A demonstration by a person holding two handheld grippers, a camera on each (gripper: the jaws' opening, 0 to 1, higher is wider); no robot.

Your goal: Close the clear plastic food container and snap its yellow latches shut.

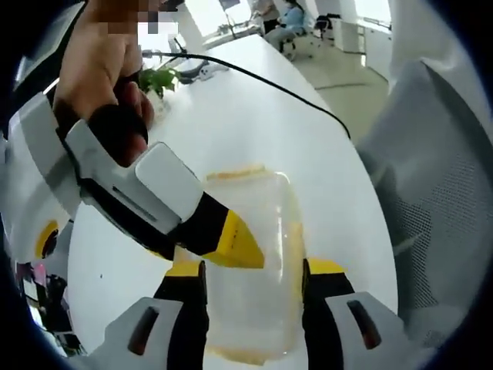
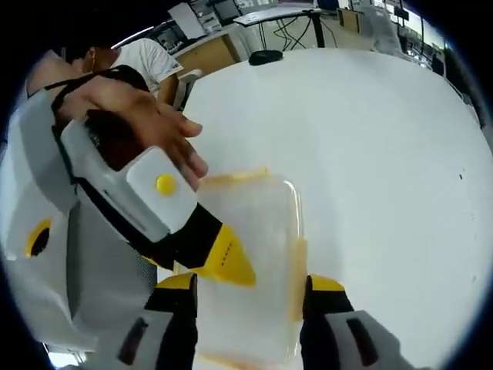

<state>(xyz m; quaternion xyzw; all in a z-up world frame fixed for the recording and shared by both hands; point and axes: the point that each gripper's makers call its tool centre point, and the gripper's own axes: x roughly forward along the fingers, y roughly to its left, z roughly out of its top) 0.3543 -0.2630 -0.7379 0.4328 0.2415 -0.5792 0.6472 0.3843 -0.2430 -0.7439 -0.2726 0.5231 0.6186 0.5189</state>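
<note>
Left gripper view puts my left gripper (image 1: 254, 274) with jaws spread on either side of the clear container (image 1: 254, 254), which rests on the white table (image 1: 254, 116); beyond it lie a black cable (image 1: 285, 89), a plant (image 1: 158, 79) and a mesh chair (image 1: 439, 208). Right gripper view shows my right gripper (image 2: 250, 289) likewise spread around the container (image 2: 250, 262), desks (image 2: 266, 15) beyond.

I'm in an office: a long white table (image 1: 254, 116), mesh chair (image 1: 439, 208), desks with monitors (image 2: 231, 11) beyond.
</note>
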